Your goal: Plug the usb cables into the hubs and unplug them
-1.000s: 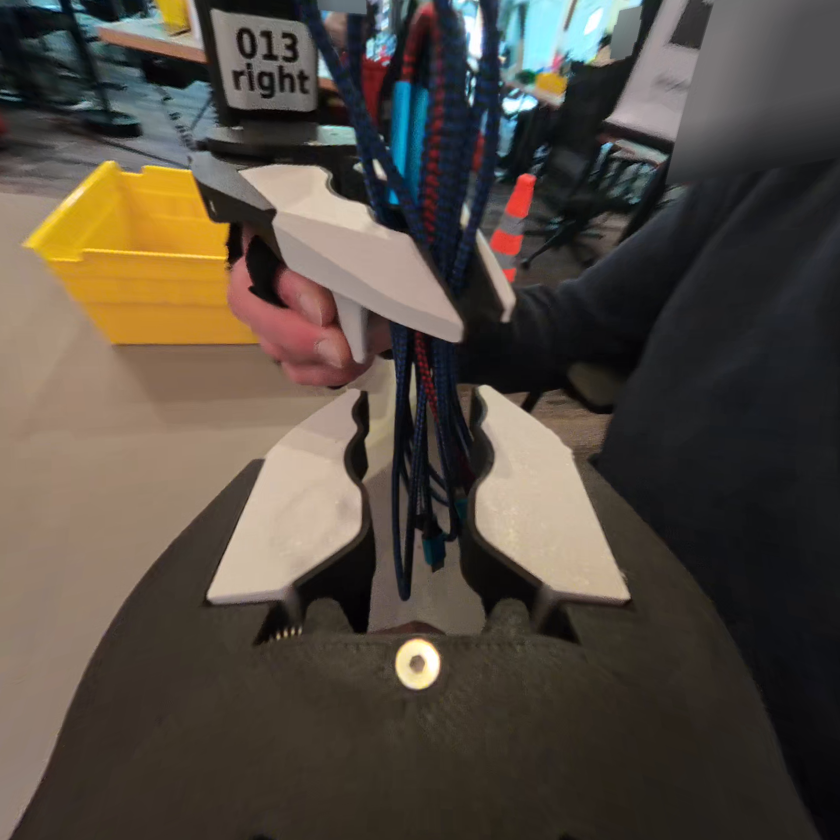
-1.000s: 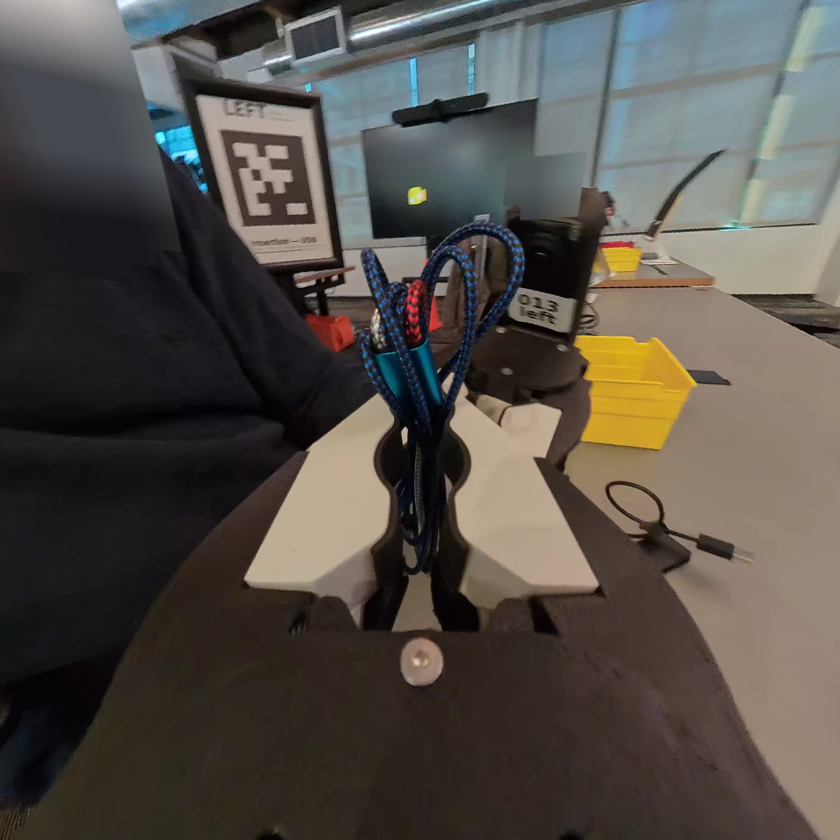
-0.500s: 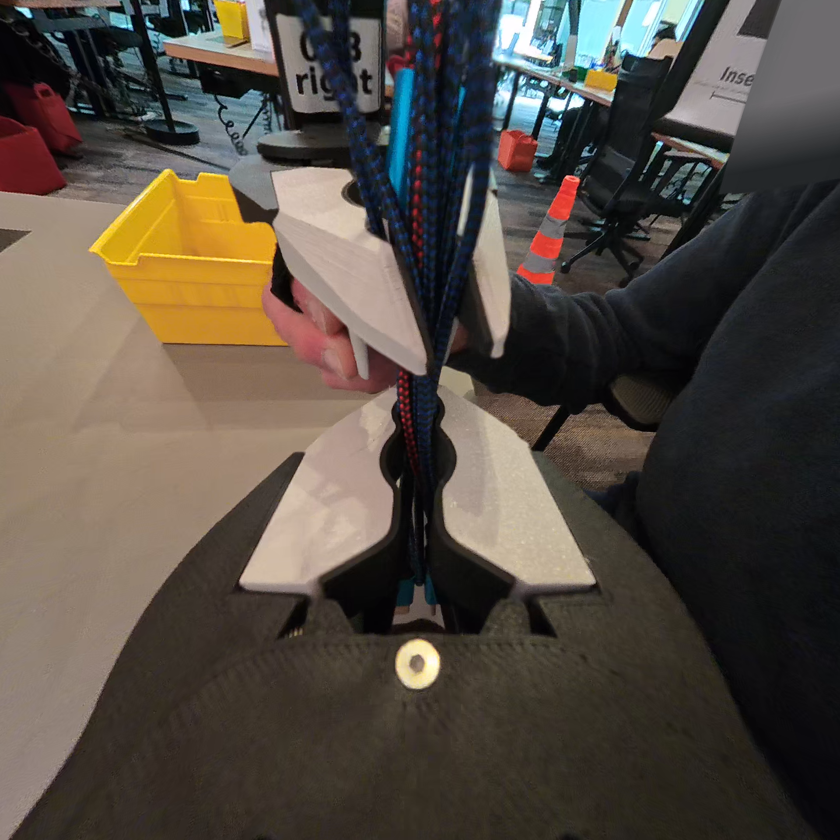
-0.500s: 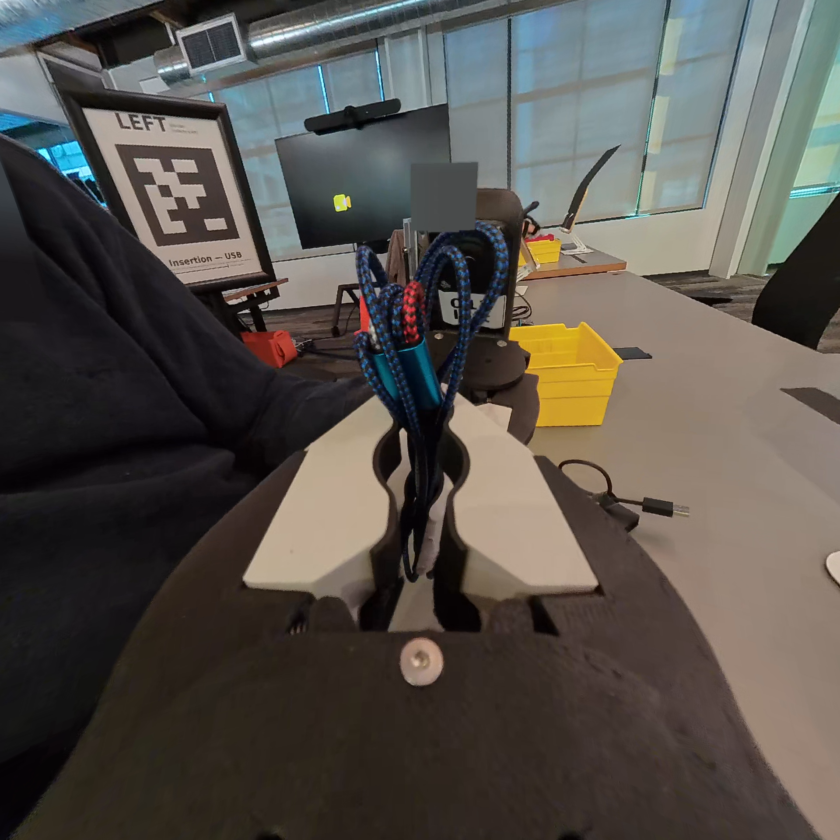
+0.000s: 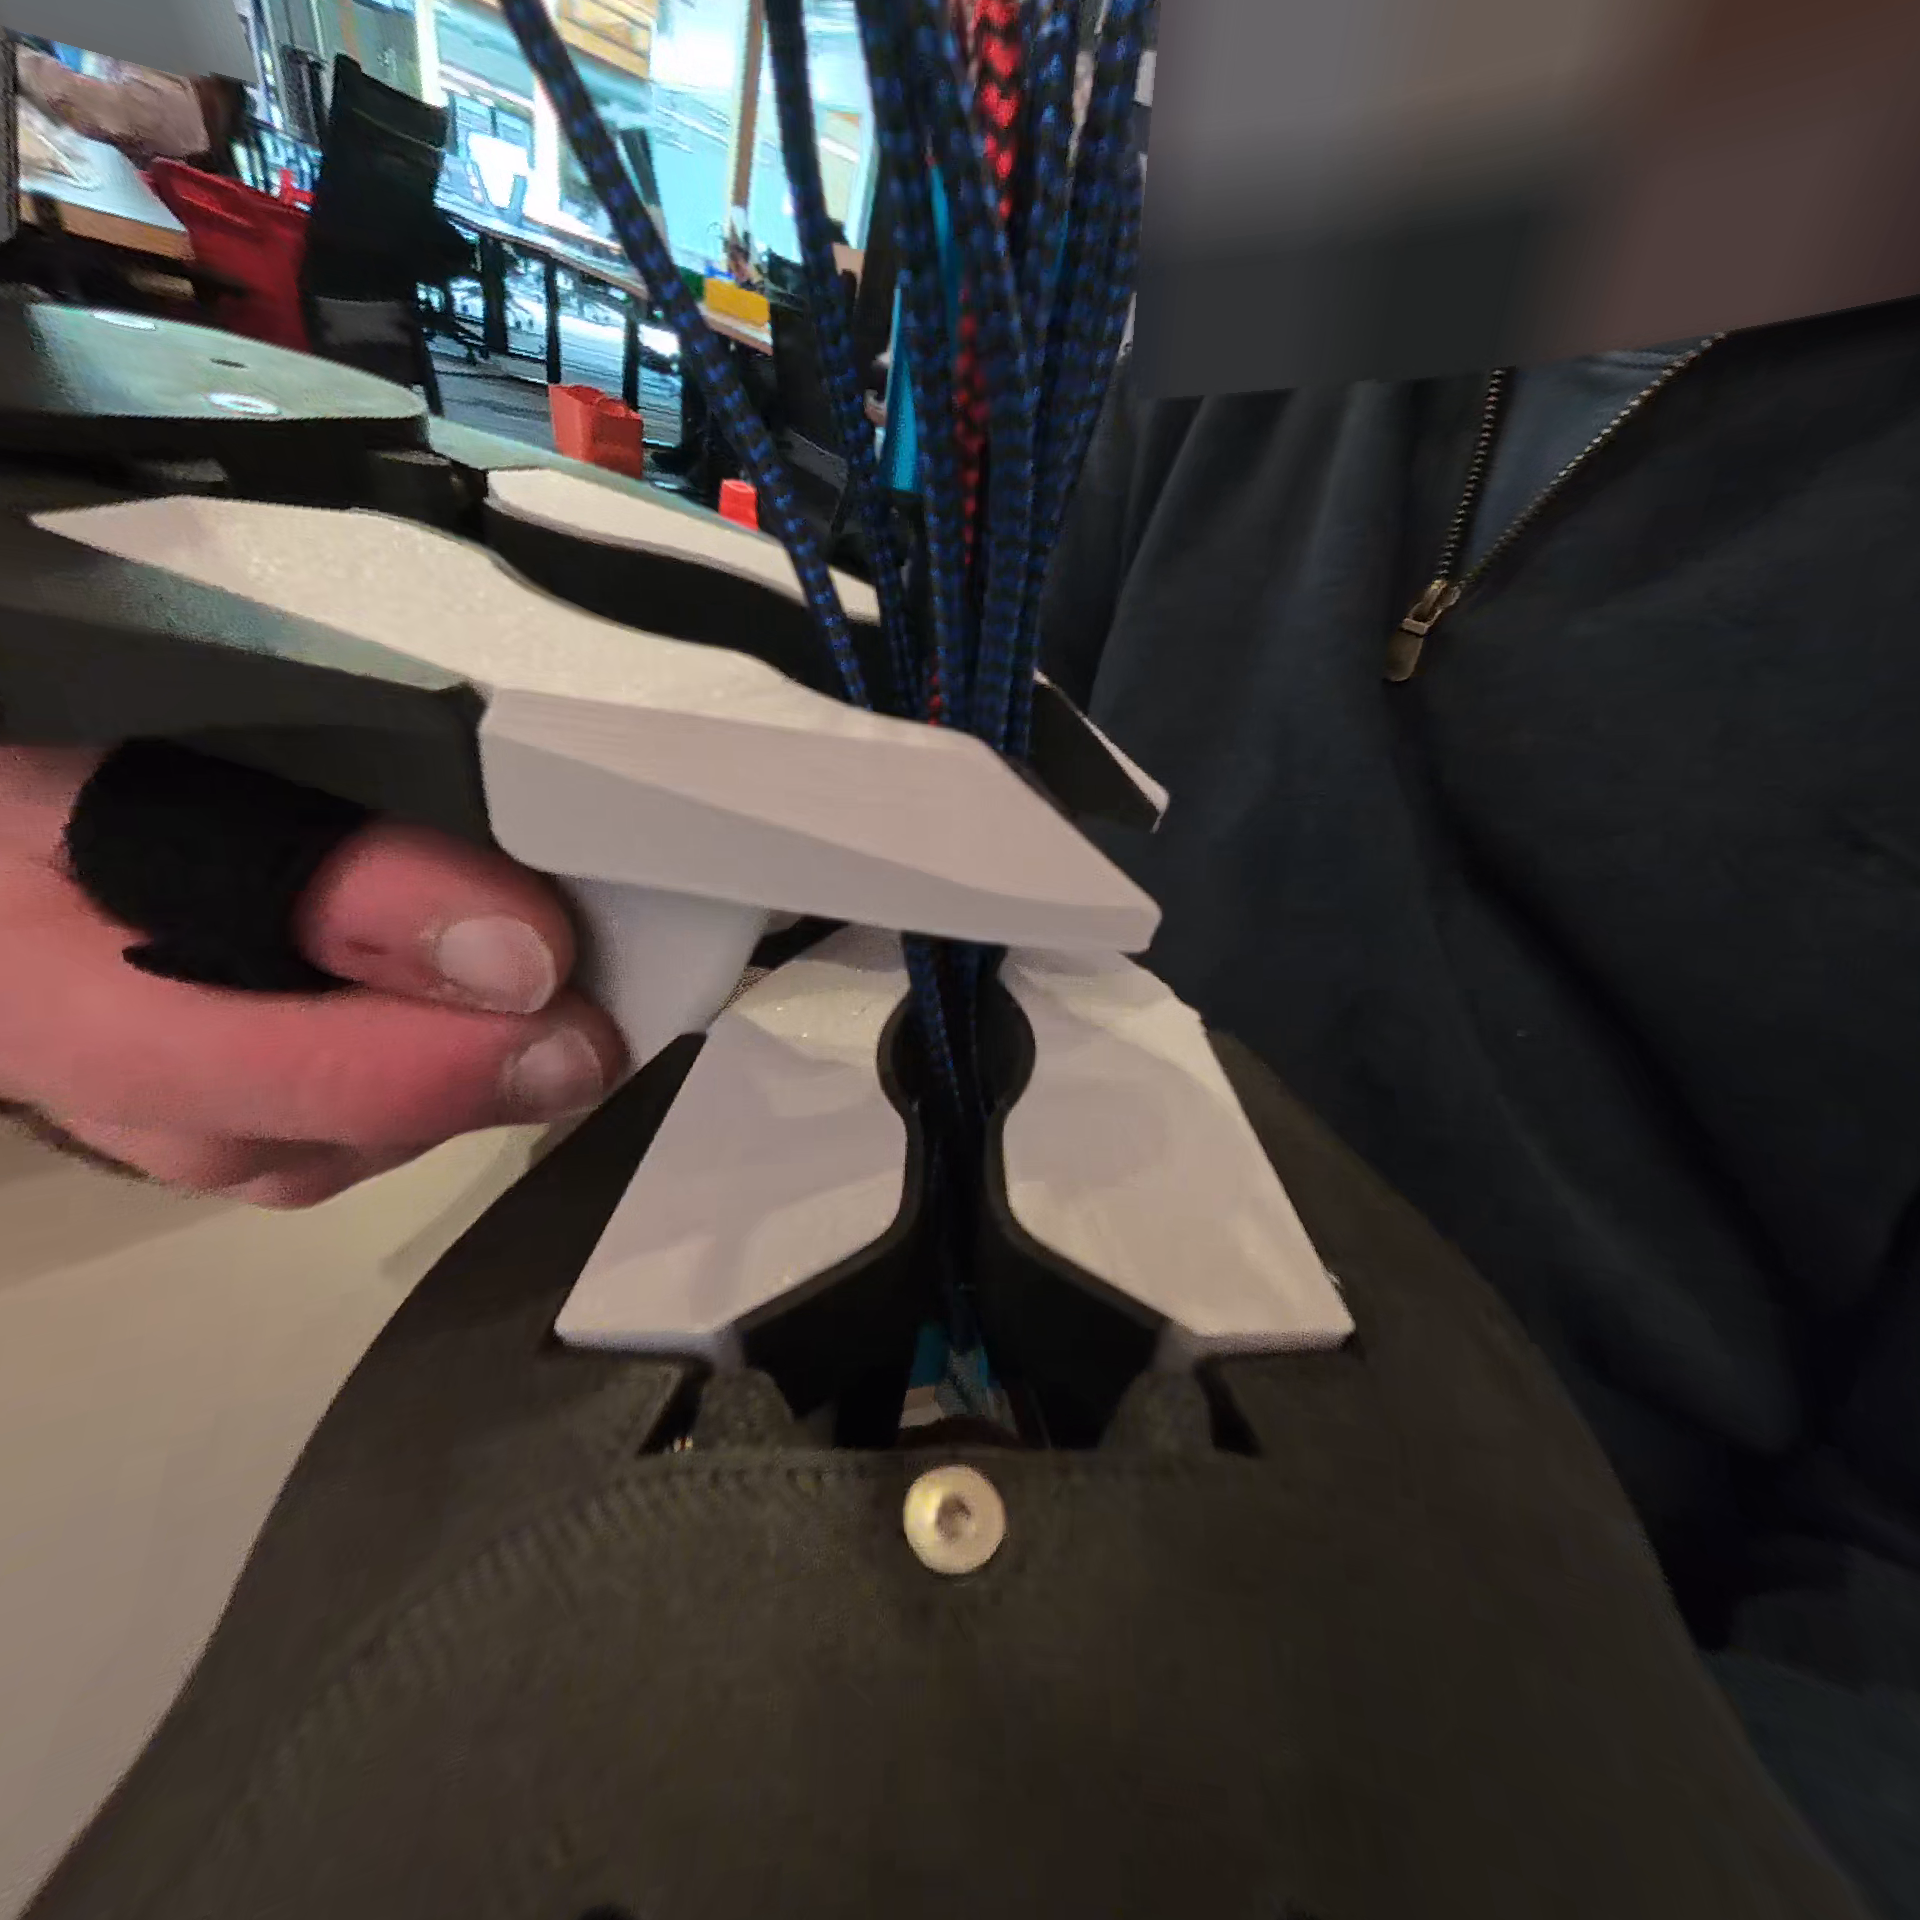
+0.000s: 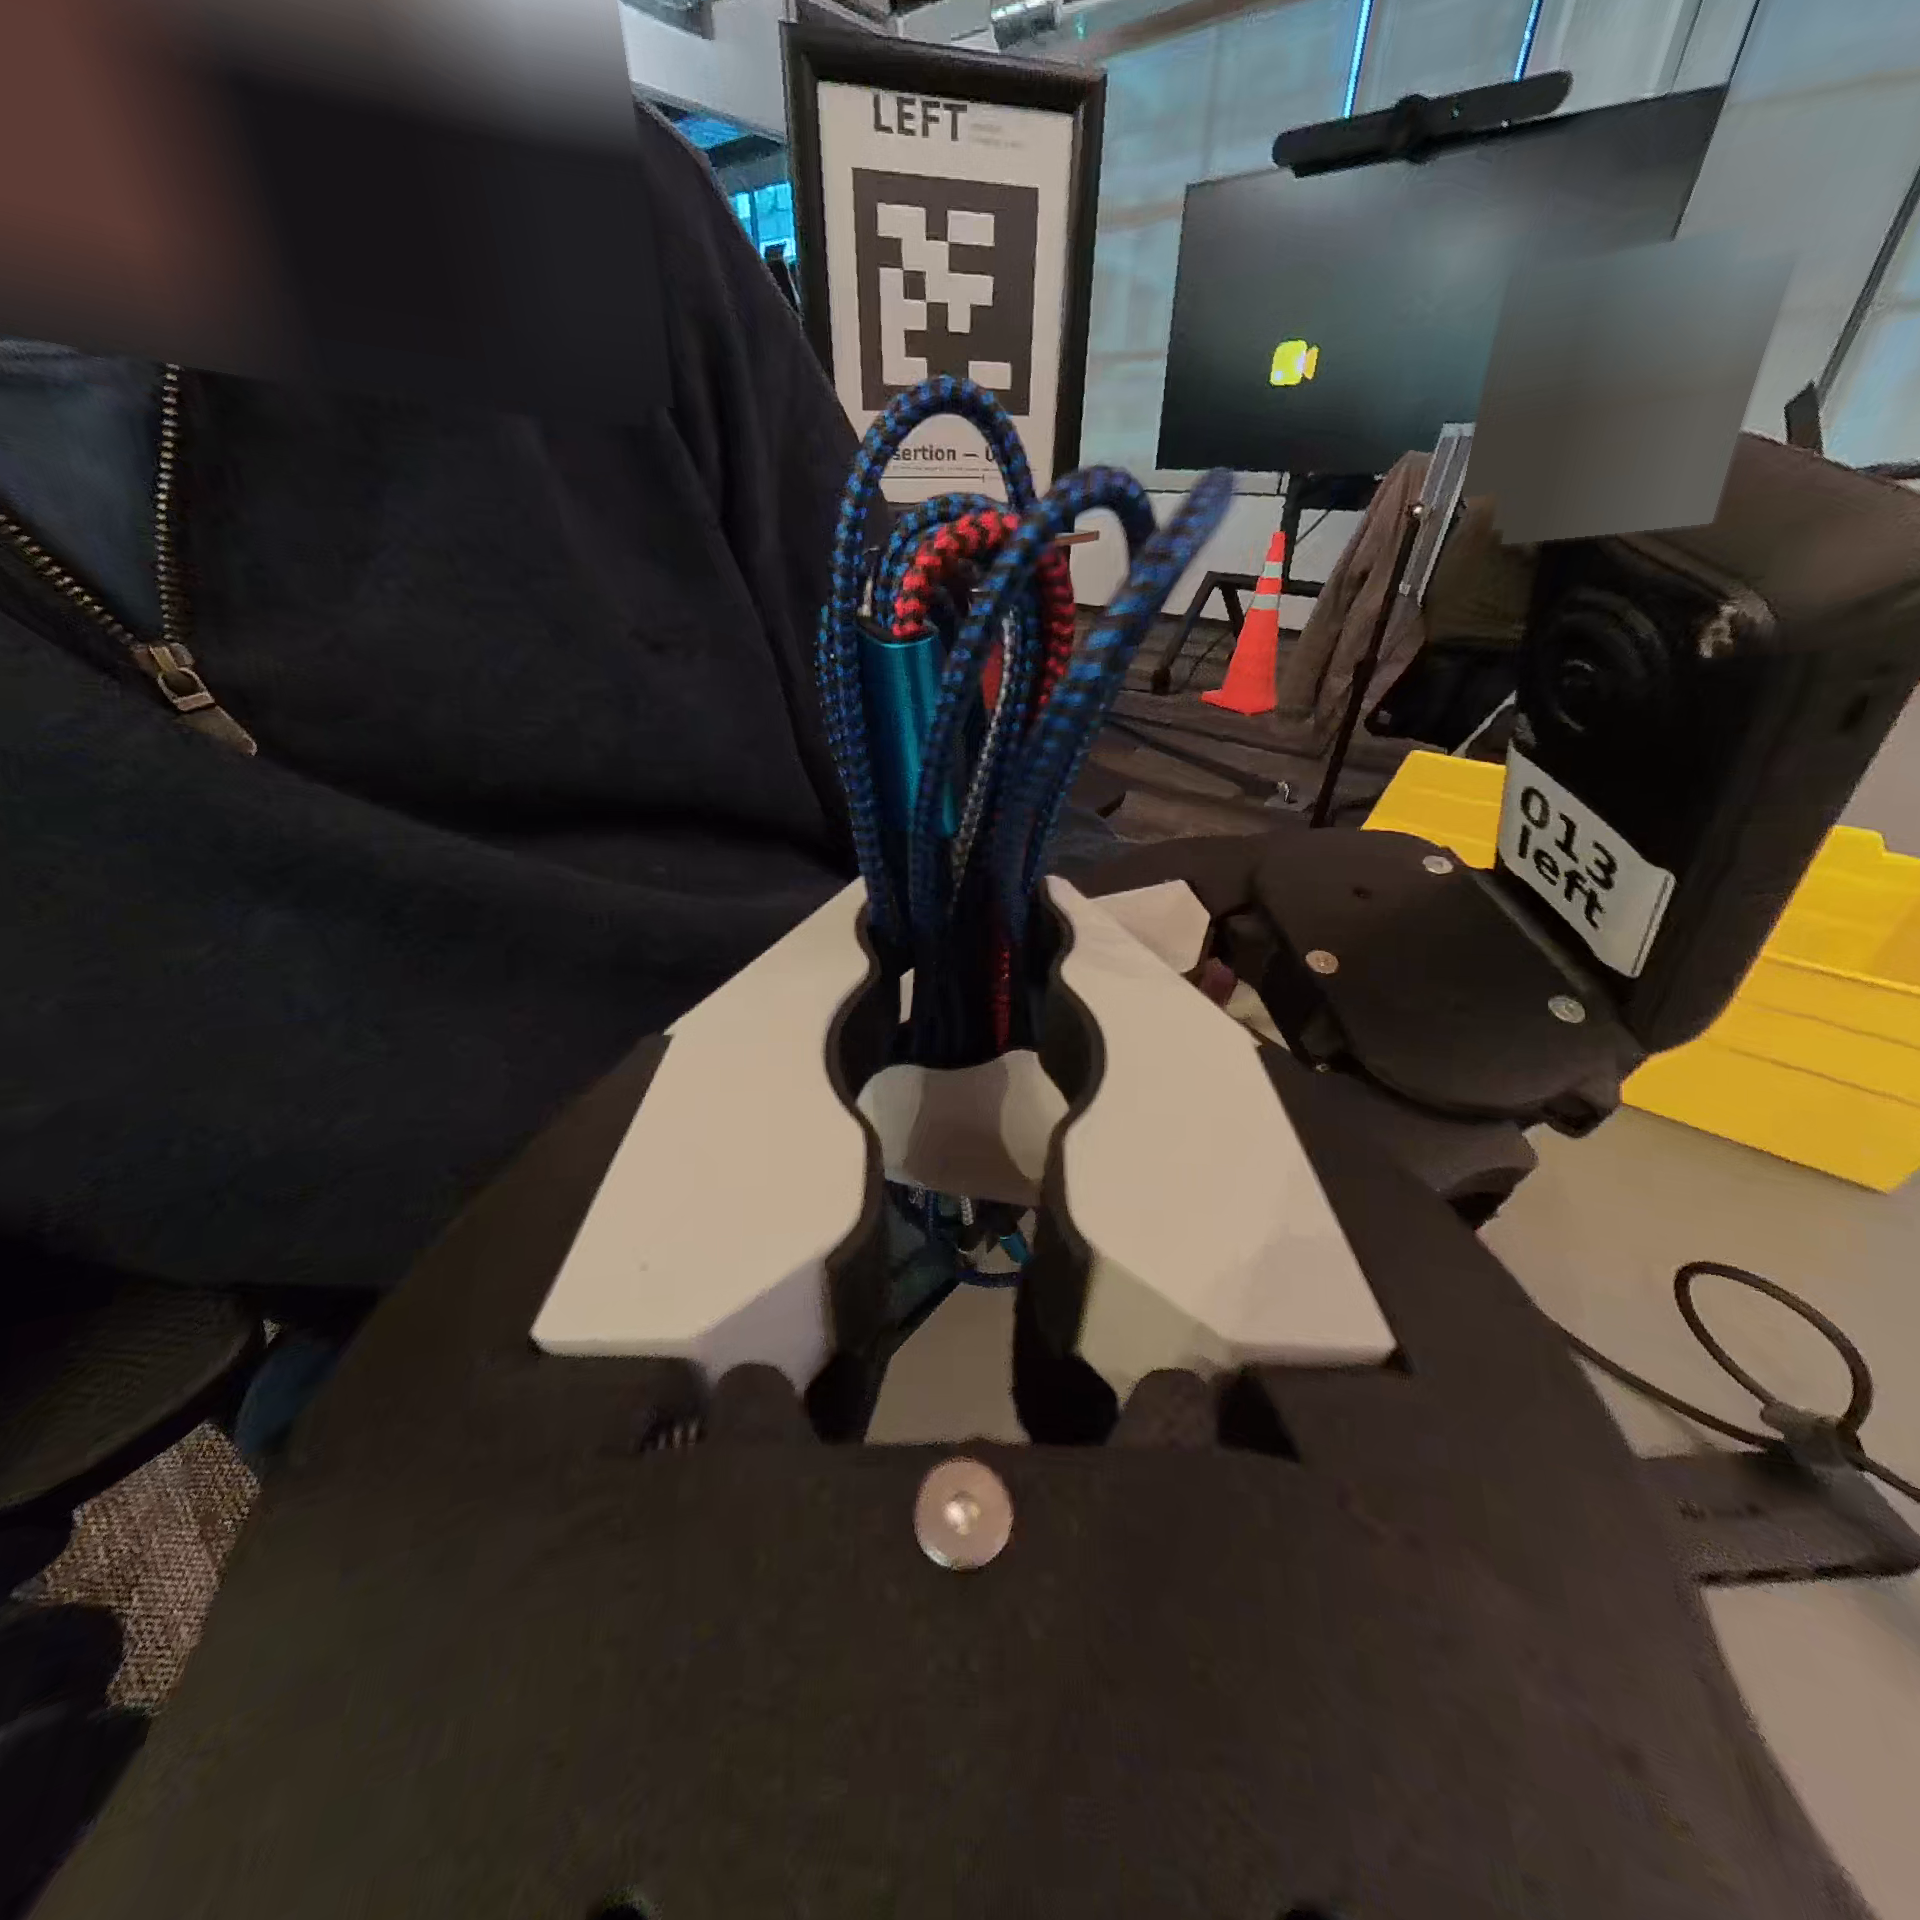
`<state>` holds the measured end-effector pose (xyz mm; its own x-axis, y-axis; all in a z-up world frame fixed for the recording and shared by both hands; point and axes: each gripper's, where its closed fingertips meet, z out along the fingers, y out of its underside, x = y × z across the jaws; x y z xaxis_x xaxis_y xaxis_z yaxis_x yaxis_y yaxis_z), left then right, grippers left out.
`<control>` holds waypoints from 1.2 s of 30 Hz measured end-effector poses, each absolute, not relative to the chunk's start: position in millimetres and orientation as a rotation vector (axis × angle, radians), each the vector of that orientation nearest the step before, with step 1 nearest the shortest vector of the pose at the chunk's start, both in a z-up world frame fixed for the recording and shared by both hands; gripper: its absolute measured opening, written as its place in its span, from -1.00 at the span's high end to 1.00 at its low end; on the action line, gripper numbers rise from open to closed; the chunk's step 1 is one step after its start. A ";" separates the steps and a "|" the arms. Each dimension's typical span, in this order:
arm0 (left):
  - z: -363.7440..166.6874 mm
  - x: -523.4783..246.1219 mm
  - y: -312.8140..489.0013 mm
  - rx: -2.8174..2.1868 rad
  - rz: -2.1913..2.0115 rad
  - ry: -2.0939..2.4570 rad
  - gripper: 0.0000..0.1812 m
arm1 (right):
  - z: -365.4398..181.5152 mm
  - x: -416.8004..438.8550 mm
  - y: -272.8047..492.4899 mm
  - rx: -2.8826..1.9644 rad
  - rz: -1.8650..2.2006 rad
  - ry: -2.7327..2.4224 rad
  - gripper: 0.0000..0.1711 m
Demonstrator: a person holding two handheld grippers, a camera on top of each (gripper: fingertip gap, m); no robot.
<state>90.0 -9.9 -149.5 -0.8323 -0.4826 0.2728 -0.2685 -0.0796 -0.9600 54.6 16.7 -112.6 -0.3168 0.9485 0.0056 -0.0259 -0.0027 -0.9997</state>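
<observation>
Both hand-held grippers, left (image 5: 954,1049) below right (image 6: 961,940), apparently clamp the cable bundle (image 6: 961,675).

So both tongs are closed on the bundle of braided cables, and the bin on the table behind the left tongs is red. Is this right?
Not quite: the bin is yellow, not red, as the right wrist view shows. The rest holds: the left tongs and the right tongs are both closed on the bundle of braided cables.
</observation>
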 end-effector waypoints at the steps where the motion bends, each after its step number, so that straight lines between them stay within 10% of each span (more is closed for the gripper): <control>1: -149.9 87.6 -12.5 -0.813 -2.051 2.031 0.97 | -113.3 54.1 14.7 -0.999 1.451 -1.431 0.78; 19: -109.2 81.5 57.3 -0.938 -2.020 1.594 0.42 | -79.0 75.1 36.1 -1.274 1.029 -1.126 0.93; 29: -148.7 81.3 80.1 -1.143 -1.720 1.676 0.65 | -48.3 233.5 29.0 -1.702 0.180 -0.953 0.94; 36: -167.2 86.8 79.4 -1.207 -1.622 1.750 0.66 | -137.7 375.5 17.1 -2.308 -0.372 -1.074 0.93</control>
<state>86.8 79.4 -167.2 -0.5068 -0.8326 0.2232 -0.2861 -0.0818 -0.9547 375.5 17.1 -137.7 0.6406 0.6120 0.4638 0.7677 -0.5214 -0.3724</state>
